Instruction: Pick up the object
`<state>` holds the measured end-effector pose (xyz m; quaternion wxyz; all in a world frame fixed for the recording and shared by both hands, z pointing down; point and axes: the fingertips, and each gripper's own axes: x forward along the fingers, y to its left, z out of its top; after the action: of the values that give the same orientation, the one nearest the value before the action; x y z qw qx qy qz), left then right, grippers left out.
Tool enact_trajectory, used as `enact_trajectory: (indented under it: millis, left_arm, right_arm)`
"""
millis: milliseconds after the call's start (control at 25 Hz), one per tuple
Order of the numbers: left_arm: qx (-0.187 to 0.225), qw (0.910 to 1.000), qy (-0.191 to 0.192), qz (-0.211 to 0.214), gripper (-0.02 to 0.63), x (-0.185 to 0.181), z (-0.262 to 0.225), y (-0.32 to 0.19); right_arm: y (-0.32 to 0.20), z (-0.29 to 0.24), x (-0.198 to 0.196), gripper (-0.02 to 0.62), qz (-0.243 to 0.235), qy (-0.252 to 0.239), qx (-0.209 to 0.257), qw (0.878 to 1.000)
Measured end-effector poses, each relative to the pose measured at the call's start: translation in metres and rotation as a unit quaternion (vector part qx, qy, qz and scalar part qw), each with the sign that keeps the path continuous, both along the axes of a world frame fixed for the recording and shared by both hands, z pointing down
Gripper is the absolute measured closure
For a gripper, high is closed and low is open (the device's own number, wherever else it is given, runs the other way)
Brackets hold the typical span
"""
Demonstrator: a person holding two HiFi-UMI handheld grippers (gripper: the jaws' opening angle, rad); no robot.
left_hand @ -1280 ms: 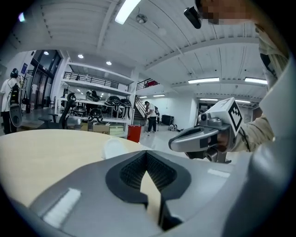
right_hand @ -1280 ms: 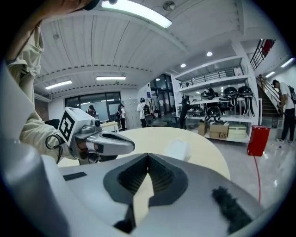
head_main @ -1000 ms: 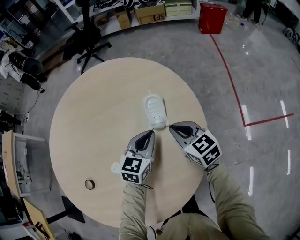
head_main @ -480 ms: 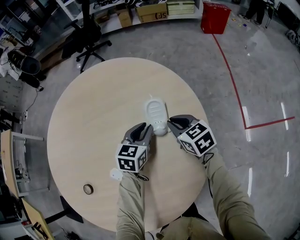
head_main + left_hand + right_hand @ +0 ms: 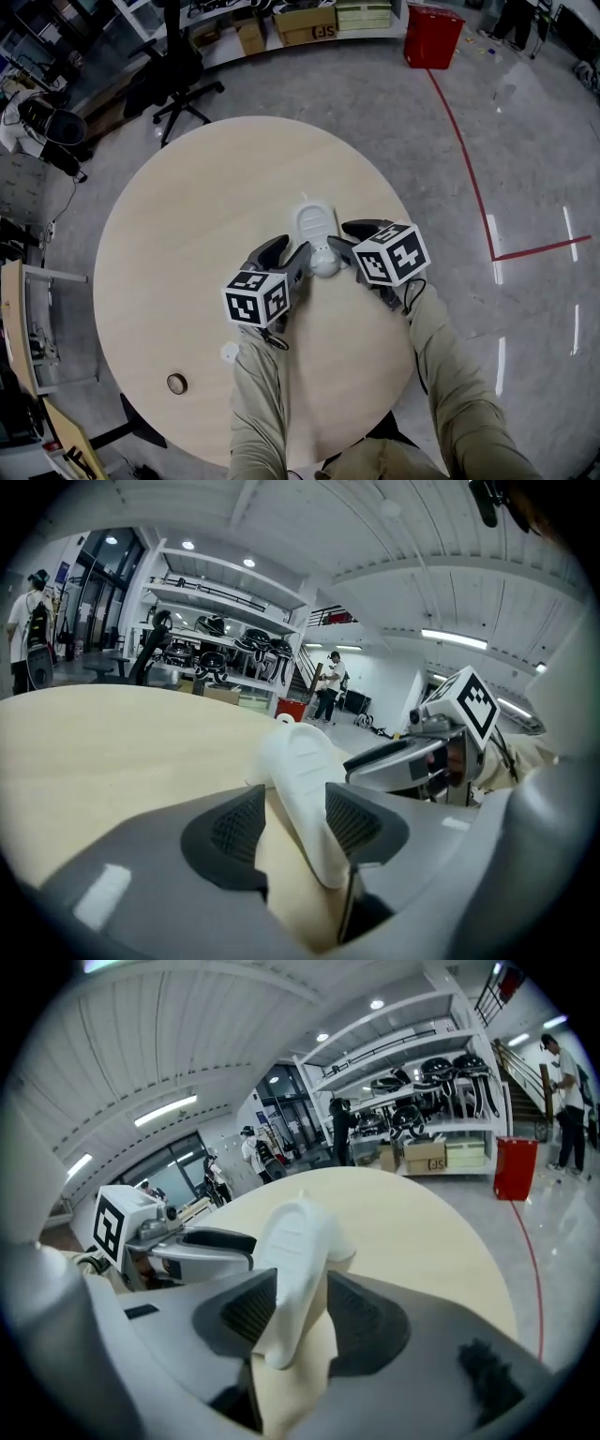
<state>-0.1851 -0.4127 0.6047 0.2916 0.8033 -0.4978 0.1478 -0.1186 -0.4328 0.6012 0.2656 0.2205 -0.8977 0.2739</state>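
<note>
Jaws freshly opened, your left hand-held gripper point(image 5: 284, 253) and right hand-held gripper point(image 5: 350, 238) straddle the white object point(image 5: 313, 223); closing unevenly could tip it.

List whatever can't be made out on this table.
- Brown ring, head view: too small to identify.
- Small white piece, head view: too small to identify.
- White object: its underside is hidden against the table in every view.
- Left gripper and right gripper: their jaws have just been opening, with the white object between them. In the head view, the grippers' own bodies cover the hands holding them.
</note>
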Motion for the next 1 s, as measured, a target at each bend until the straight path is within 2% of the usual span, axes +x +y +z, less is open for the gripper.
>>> enact_trajectory:
  millis: [120,200,320,520,840,1000]
  left_arm:
    - [-0.019,0.9996,0.021,0.007,0.372,0.003,0.005,-0.003]
    - [-0.035,0.9991,0.018,0.017,0.357,0.008,0.009,-0.005]
    - [-0.05,0.9987,0.007,0.01,0.366,0.012,0.013,-0.012]
    - [-0.066,0.9977,0.018,0.003,0.393,0.014,0.014,-0.015]
    - [-0.058,0.9977,0.033,-0.013,0.425,0.02,0.007,-0.013]
    - [-0.03,0.9995,0.003,0.0,0.434,0.026,-0.007,-0.005]
  right_arm:
    - [-0.002,0.007,-0.008,0.43,-0.005,-0.002,-0.029,1.0]
    - [-0.001,0.012,-0.012,0.43,-0.007,0.0,-0.043,0.999]
    - [-0.002,0.014,-0.016,0.43,-0.004,-0.011,-0.055,0.998]
    - [-0.003,0.013,-0.016,0.451,-0.009,-0.014,-0.053,0.998]
    - [-0.003,0.007,-0.007,0.463,0.001,-0.023,-0.046,0.999]
    - [0.006,-0.007,-0.001,0.469,-0.009,-0.007,-0.012,1.0]
